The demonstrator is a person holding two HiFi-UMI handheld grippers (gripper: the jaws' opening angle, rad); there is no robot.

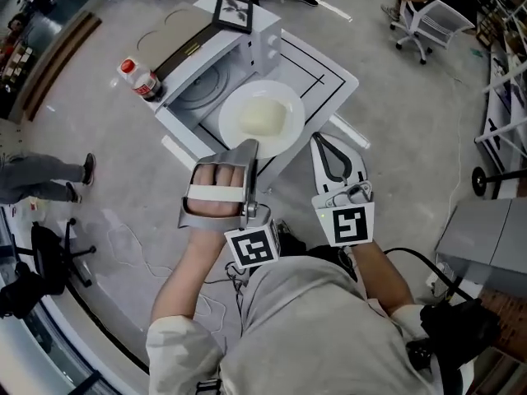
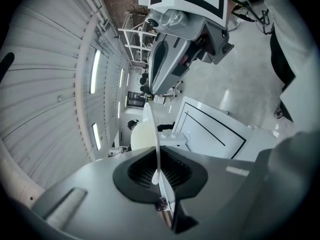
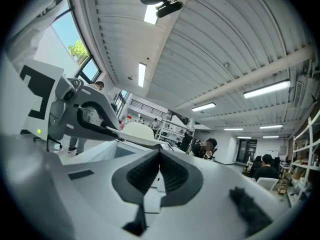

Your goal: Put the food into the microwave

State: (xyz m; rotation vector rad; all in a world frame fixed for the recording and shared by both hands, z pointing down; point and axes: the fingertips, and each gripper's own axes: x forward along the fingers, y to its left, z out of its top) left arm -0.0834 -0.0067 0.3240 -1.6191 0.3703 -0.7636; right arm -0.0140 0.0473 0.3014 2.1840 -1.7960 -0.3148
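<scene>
A white plate (image 1: 262, 115) with pale food on it hangs level at the microwave's open front. My left gripper (image 1: 247, 151) is shut on the plate's near rim, and the left gripper view shows that rim (image 2: 150, 129) edge-on between the pads. The white microwave (image 1: 206, 81) has its door (image 1: 317, 76) swung open to the right, with the round turntable visible inside. My right gripper (image 1: 323, 142) is to the right of the plate, near the door, shut on nothing. From the right gripper view the plate (image 3: 137, 131) shows at the left, gripped by the left gripper (image 3: 116, 132).
A bottle with a red cap (image 1: 142, 79) stands at the microwave's left side. A framed black-and-white picture (image 1: 234, 11) sits on top of it. A person's legs (image 1: 49, 175) and a black chair (image 1: 49, 257) are at the left, and an office chair (image 1: 428, 23) at the back right.
</scene>
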